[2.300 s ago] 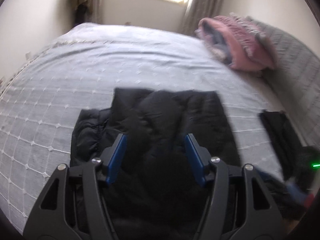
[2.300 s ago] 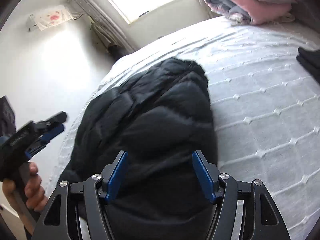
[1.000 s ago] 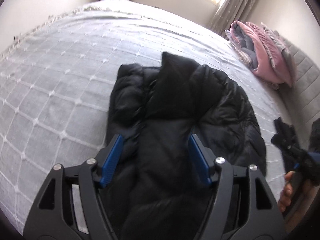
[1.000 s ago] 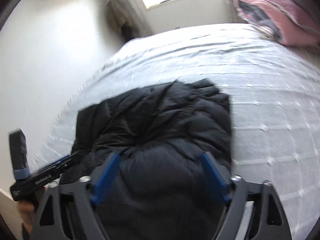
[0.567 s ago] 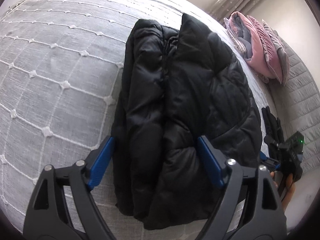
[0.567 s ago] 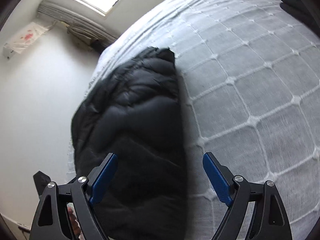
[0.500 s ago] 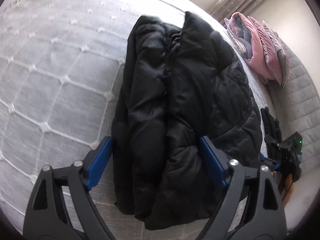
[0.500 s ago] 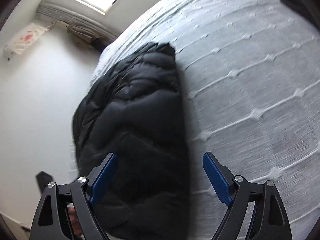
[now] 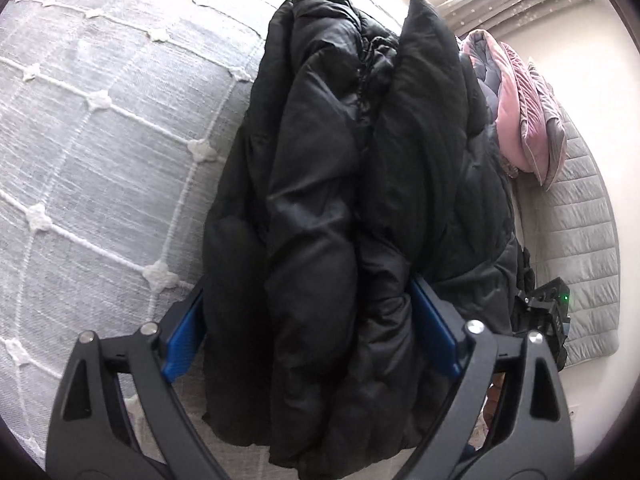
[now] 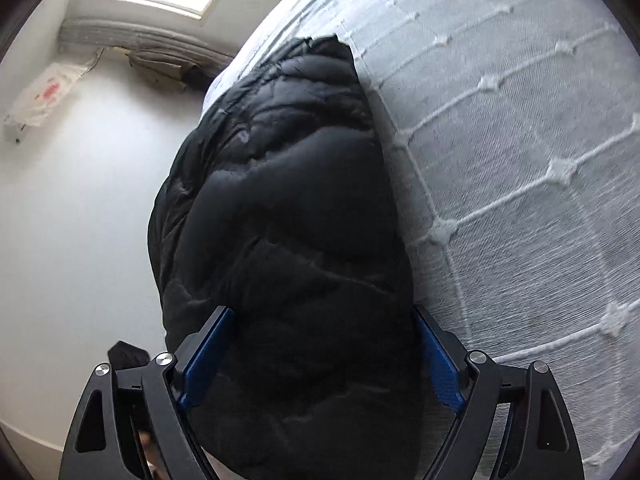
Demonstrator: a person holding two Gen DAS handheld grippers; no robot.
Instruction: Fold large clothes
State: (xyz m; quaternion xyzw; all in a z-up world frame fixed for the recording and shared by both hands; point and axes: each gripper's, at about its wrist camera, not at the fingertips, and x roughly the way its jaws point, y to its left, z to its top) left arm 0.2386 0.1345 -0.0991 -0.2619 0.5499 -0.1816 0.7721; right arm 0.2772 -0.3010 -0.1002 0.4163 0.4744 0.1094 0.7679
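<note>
The puffy black jacket [image 9: 320, 184] is laid long and narrow on the grey bed cover [image 9: 100, 140]. Its near end is straddled by both grippers. The left gripper [image 9: 308, 328] is being opened wider; the right gripper [image 10: 320, 356] is spread wide. Both thick edges should be pinched deep and evenly before the end is lifted.

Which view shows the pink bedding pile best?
The left wrist view: the pink bedding pile shows beside the grey headboard, past the black puffer jacket. The right wrist view shows none of it, only the jacket, bedspread and wall.
</note>
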